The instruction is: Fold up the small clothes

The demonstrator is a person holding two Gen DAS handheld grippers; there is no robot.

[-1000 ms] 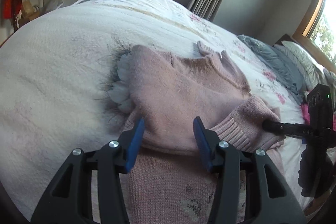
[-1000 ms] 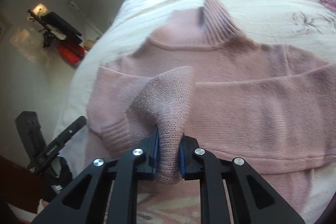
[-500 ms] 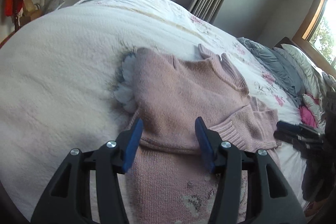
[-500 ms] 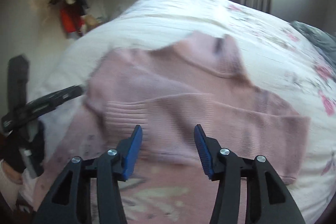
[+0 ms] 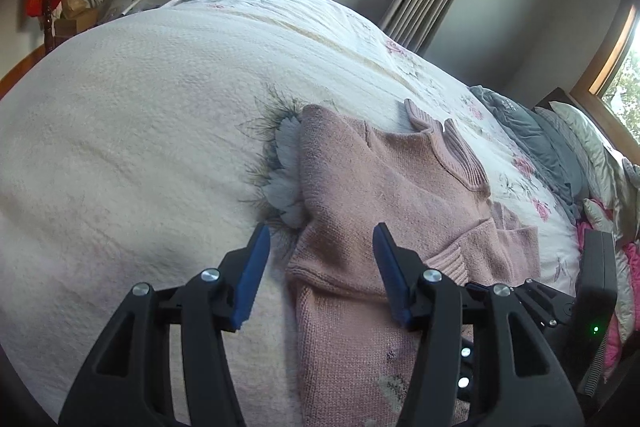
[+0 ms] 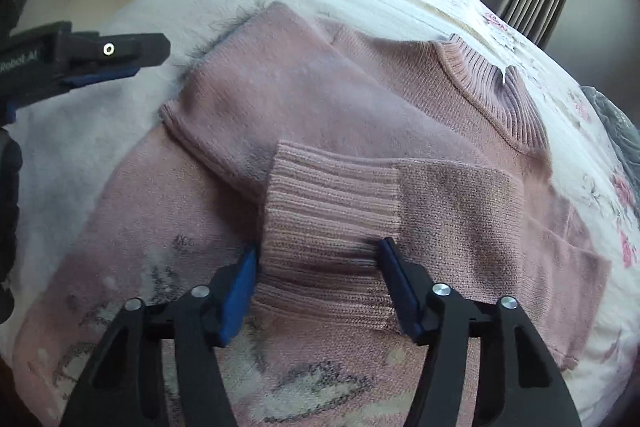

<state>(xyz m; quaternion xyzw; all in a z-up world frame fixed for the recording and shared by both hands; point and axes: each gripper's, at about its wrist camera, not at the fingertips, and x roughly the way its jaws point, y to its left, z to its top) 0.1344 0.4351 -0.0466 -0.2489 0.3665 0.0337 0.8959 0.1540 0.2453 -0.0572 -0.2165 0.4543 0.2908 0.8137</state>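
- Pink sweater (image 6: 360, 115) lies flat on the bed (image 5: 120, 147), both sleeves folded across its chest.
- Bare bedspread lies left of it.
- Left gripper (image 5: 320, 277) and right gripper (image 6: 316, 287): jaws wide apart, holding nothing.

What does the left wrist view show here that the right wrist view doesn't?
Only the left wrist view: a second window, grey bedding and something bright pink at the far right. Only the right wrist view: the sleeve's ribbed cuff laid flat across the chest, between the open right gripper. Both show the pink sweater, its ribbed collar, the white bedspread and the open left gripper.
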